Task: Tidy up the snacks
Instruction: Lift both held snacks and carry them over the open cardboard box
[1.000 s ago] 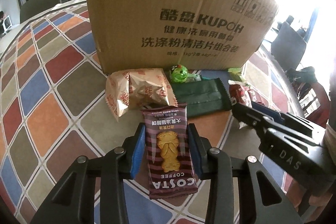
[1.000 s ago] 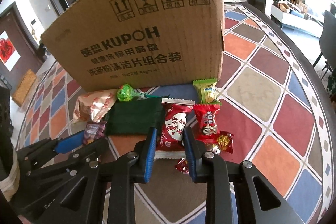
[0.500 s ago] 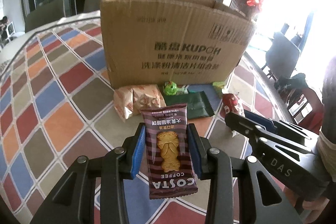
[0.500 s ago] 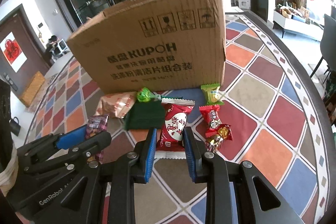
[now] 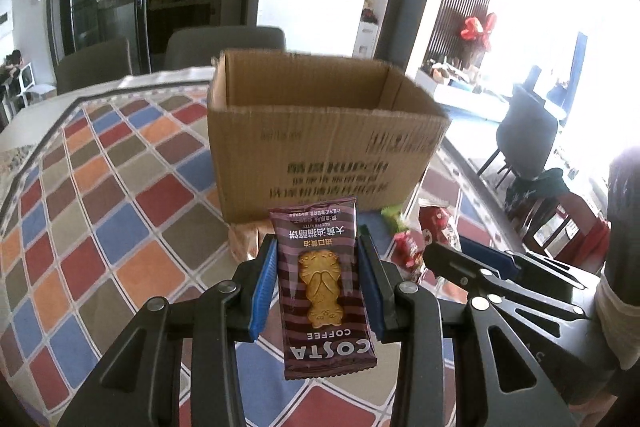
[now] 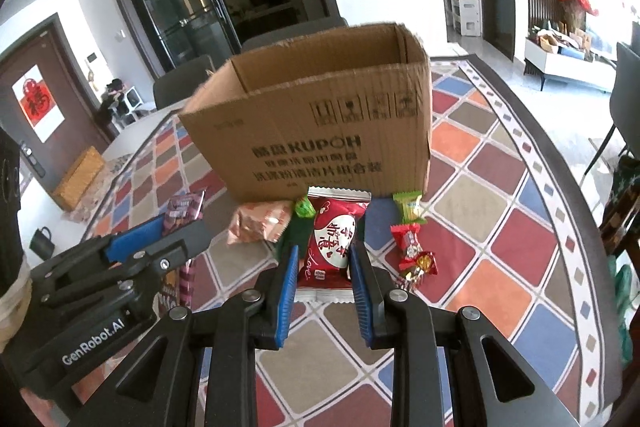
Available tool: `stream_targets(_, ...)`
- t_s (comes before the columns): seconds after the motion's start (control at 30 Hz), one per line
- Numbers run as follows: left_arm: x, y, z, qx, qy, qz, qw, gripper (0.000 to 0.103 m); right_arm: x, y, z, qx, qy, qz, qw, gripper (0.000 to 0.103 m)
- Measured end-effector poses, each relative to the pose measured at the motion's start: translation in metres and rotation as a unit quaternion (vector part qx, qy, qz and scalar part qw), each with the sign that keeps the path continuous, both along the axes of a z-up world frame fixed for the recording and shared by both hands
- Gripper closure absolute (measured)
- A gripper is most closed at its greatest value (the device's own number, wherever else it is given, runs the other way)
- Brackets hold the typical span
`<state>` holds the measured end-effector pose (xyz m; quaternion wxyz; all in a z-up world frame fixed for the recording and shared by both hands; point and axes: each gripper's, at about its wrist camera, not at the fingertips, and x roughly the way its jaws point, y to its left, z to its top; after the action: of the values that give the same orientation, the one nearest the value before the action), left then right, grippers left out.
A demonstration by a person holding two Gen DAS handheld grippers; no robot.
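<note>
My left gripper (image 5: 318, 259) is shut on a purple Costa Coffee biscuit packet (image 5: 322, 287) and holds it up in front of the open cardboard box (image 5: 320, 143). My right gripper (image 6: 323, 259) is shut on a red snack packet with a white heart (image 6: 331, 247), raised above the table before the same box (image 6: 320, 131). The left gripper and its purple packet (image 6: 184, 211) show at the left of the right wrist view. The right gripper's arm (image 5: 500, 279) shows at the right of the left wrist view.
Loose snacks lie before the box: a tan packet (image 6: 262, 221), a green candy (image 6: 304, 207), a dark green packet (image 6: 294, 233), a lime packet (image 6: 409, 205), red and gold candies (image 6: 414, 251). The tablecloth (image 6: 500, 211) is checkered. Chairs (image 5: 224, 45) stand behind the table.
Both grippers have risen with their packets, so the box's open top now shows. The red packet has left the table with the right gripper.
</note>
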<state>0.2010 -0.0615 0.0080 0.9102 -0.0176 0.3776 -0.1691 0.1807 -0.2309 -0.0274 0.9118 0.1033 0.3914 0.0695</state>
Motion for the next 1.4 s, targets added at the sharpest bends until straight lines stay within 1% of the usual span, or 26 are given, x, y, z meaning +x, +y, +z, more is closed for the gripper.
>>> stream_targets(0.43,0.005,-0.005,0.051,0.004,-0.053,-0.011,0.9985,0.065,0.003,-0.006,0.049,0.002,-0.043,-0.004,0.999,0.075)
stream_targets(0.6,0.013,-0.005,0.074,0.005,-0.079,-0.013,0.9968,0.065,0.012,-0.009,0.067,0.01,-0.057,-0.002,0.998,0.075)
stream_targets(0.77,0.025,-0.005,0.093,0.011,-0.098,-0.014,0.995,0.065,0.023,-0.007,0.088,0.0,-0.079,-0.001,0.997,0.075)
stream_targets(0.9,0.039,-0.005,0.1,0.018,-0.1,-0.02,0.9946,0.065,0.033,-0.007,0.098,0.001,-0.087,0.001,0.996,0.075)
stream_targets(1.03,0.056,-0.006,0.102,0.021,-0.092,-0.026,0.9952,0.065,0.047,-0.008,0.105,-0.003,-0.085,0.001,0.996,0.075)
stream_targets(1.2,0.08,-0.009,0.103,0.021,-0.075,-0.035,0.9964,0.065,0.069,-0.008,0.11,-0.005,-0.073,-0.001,0.997,0.075)
stream_targets(1.4,0.112,-0.011,0.095,0.023,-0.051,-0.039,0.9977,0.065,0.099,-0.006,0.107,-0.019,-0.054,0.003,0.998,0.075)
